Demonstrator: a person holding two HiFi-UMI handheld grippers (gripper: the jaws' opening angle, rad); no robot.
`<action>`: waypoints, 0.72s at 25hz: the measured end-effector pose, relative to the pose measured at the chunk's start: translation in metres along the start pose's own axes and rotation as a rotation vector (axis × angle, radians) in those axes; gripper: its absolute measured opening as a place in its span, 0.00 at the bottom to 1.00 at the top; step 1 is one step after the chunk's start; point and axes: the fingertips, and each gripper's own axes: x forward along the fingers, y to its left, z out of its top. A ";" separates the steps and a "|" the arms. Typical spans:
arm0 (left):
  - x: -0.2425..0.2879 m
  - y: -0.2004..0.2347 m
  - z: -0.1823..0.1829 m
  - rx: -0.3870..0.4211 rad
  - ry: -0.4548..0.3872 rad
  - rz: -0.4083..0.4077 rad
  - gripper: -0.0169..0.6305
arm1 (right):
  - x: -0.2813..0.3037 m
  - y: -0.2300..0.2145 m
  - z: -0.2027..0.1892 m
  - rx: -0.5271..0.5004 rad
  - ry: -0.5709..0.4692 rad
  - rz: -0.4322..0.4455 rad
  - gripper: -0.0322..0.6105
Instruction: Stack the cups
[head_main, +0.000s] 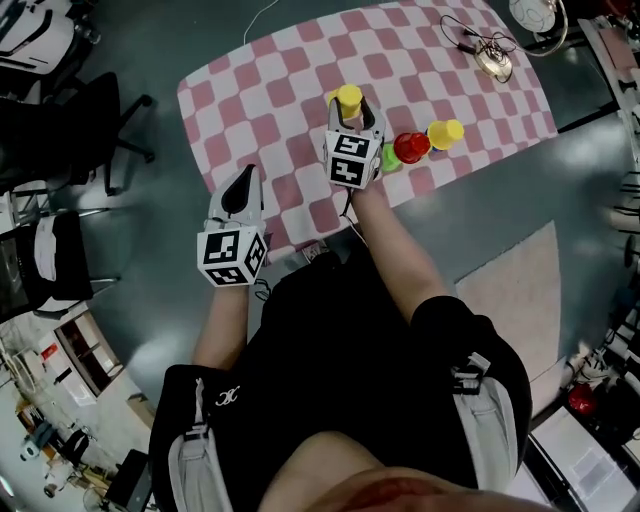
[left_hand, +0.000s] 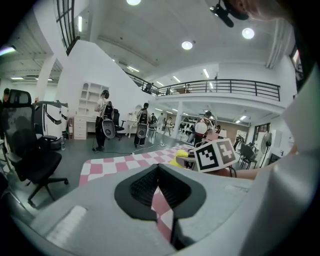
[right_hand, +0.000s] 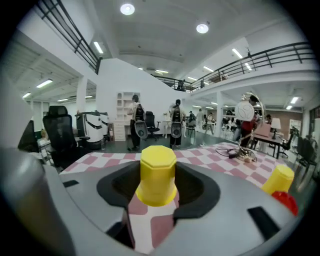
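Note:
An upside-down yellow cup (head_main: 349, 96) stands between the jaws of my right gripper (head_main: 349, 110) on the pink-and-white checked table (head_main: 300, 70). In the right gripper view the black pads touch the flared rim of this yellow cup (right_hand: 157, 172) on both sides. To its right a red cup (head_main: 410, 147) sits against a green cup (head_main: 389, 161), and a second yellow cup (head_main: 446, 132) lies beyond them. My left gripper (head_main: 245, 175) hovers over the table's near left edge, its tips together and nothing in it.
A cable and a small round device (head_main: 493, 58) lie at the table's far right. A black office chair (head_main: 90, 130) stands on the floor to the left. People and chairs show far off in both gripper views.

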 end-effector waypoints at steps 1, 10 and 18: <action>-0.001 -0.004 0.002 -0.001 -0.008 -0.004 0.05 | -0.010 0.006 0.010 -0.023 -0.021 0.029 0.38; 0.001 -0.044 0.031 0.001 -0.088 -0.065 0.05 | -0.094 0.003 0.068 -0.102 -0.117 0.156 0.37; 0.019 -0.089 0.051 0.025 -0.118 -0.132 0.05 | -0.143 -0.068 0.085 -0.089 -0.160 0.098 0.37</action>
